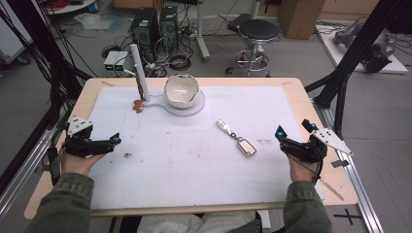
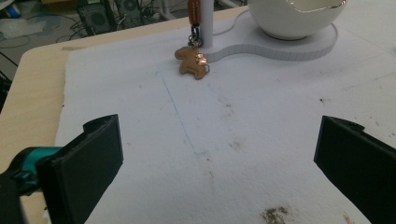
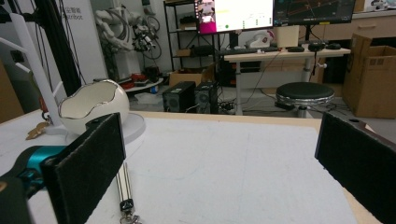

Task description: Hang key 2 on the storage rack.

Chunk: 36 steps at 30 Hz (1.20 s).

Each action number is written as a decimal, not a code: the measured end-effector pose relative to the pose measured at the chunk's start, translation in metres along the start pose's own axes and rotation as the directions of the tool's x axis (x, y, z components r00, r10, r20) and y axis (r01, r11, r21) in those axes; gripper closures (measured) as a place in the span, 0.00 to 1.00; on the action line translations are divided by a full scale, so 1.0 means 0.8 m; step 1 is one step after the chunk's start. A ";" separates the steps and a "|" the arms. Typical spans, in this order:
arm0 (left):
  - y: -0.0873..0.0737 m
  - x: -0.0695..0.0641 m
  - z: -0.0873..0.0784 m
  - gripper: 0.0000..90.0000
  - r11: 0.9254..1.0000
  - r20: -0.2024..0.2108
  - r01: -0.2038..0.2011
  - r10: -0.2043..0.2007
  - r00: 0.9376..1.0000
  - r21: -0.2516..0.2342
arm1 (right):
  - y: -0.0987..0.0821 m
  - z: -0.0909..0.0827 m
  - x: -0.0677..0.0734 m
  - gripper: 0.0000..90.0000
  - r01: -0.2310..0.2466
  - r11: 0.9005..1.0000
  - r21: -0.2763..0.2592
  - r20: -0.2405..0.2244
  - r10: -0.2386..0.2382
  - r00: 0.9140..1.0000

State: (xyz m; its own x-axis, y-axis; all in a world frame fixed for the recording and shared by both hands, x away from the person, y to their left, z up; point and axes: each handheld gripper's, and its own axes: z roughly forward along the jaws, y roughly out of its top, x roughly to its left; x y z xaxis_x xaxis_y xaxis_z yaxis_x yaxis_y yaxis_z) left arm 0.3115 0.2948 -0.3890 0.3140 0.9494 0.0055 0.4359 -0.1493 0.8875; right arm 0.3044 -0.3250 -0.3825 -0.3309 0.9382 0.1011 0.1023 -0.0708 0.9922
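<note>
Left tongs (image 1: 114, 140) rest at the left edge of the white mat (image 1: 194, 155) on the table (image 1: 48, 126), jaws wide, holding nothing. Right tongs (image 1: 294, 132) sit at the right edge, jaws also wide and empty. Key fob with metal strap (image 1: 238, 139) lies flat on the mat, just left of the right tongs, well apart from the left. Far centre: egg-shaped white bowl (image 1: 181, 91) on its stand (image 1: 192, 108); brown charm (image 1: 139, 105) hangs at the post's foot.
</note>
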 end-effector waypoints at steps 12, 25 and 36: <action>-0.024 -0.004 -0.006 0.02 0.999 0.019 0.002 -0.001 1.000 -0.044 | 0.004 0.014 0.005 0.01 0.005 0.997 0.073 -0.064 0.000 0.998; -0.038 -0.002 -0.008 0.02 0.998 0.027 0.008 -0.006 1.000 -0.058 | 0.028 0.056 0.020 0.01 0.057 0.959 0.278 -0.161 -0.012 0.987; -0.039 -0.004 -0.004 0.02 0.999 0.052 -0.006 0.009 0.999 -0.044 | 0.040 0.108 0.037 0.01 0.124 0.888 0.442 -0.226 -0.024 0.974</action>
State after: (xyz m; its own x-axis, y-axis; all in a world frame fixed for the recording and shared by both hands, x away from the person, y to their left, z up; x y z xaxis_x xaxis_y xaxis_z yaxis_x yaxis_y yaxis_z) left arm 0.2944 0.2977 -0.4154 0.3611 0.9325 -0.0108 0.3964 -0.1430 0.9069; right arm 0.3790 -0.2700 -0.3542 -0.5366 0.8389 0.0911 0.4643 0.2034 0.8620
